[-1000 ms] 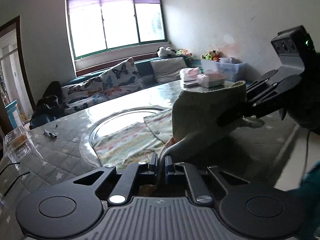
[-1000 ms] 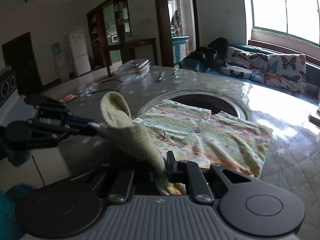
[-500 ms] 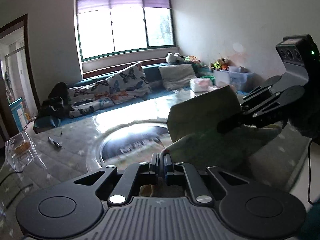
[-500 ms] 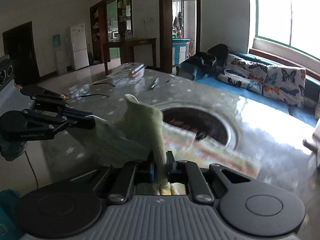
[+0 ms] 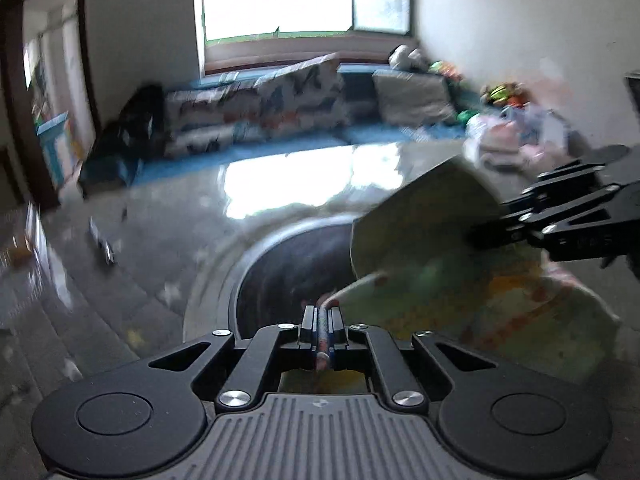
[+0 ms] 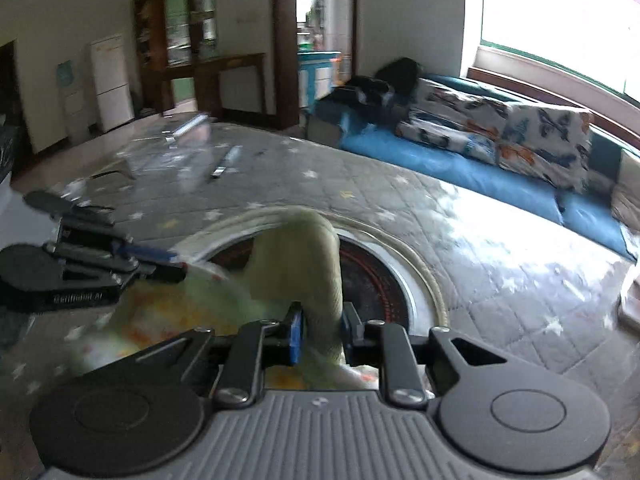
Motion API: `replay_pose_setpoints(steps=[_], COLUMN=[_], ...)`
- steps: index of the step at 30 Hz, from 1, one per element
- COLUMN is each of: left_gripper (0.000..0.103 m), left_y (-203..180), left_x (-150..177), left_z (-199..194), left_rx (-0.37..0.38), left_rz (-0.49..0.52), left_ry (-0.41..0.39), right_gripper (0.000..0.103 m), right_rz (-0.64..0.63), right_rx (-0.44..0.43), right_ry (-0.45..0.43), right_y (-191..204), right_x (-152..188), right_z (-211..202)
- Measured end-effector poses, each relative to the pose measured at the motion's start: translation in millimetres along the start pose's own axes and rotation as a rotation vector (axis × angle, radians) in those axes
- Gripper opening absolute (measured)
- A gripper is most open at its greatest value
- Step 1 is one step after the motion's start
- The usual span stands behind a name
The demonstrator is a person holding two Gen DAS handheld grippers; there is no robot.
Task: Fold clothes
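Left wrist view shows both grippers, left (image 5: 323,320) and right (image 5: 486,236), with fingers pinching the striped shirt (image 5: 460,292) above the desk (image 5: 132,280), mid-fold; next, lay it flat

Motion blur smears the garment (image 5: 500,300) at the lower right of the left wrist view, its print unreadable. The small dark object (image 5: 105,246) on the worktop (image 5: 140,272) at left is unidentifiable.
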State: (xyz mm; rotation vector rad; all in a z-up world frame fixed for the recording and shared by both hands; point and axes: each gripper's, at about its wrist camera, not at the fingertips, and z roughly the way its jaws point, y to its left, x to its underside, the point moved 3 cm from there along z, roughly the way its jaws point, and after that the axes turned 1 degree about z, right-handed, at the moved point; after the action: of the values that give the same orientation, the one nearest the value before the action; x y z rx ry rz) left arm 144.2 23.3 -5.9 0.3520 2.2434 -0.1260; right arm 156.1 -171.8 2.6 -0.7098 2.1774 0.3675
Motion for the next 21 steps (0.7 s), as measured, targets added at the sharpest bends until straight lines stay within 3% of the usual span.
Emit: replay_pose_setpoints(steps=[2, 5, 10, 17, 21], left_gripper=[0.011, 0.012, 0.013, 0.012, 0.012], left_y=[3.0, 8.9, 19.5, -1.6, -13.6], left_x=[5.0, 8.0, 2.8, -0.1, 2.5], left_z=[10.3, 14.6, 5.7, -17.7, -14.5], left_rx=[-0.017, -0.044, -0.116, 0.005, 0.060], left_rz=[0.001, -0.020, -0.073, -0.110, -0.123], left_ry=[0.018, 0.024, -0.014, -0.038, -0.013], right_gripper=[0.036, 0.036, 0.036, 0.033, 0.031], right_rz=[0.028, 0.063, 0.093, 0.209, 0.230], right_rx=[0.031, 0.072, 0.053, 0.075, 0.084], right_ry=[-0.008, -0.021, -0.007, 0.029, 0.003], right_y=[-9.3, -21.2, -21.2, -44.4, -50.2], right_x=[6.7, 19.3, 48.6, 84.2, 79.7], right_z=[4.8, -2.3, -22.0, -22.0, -29.3])
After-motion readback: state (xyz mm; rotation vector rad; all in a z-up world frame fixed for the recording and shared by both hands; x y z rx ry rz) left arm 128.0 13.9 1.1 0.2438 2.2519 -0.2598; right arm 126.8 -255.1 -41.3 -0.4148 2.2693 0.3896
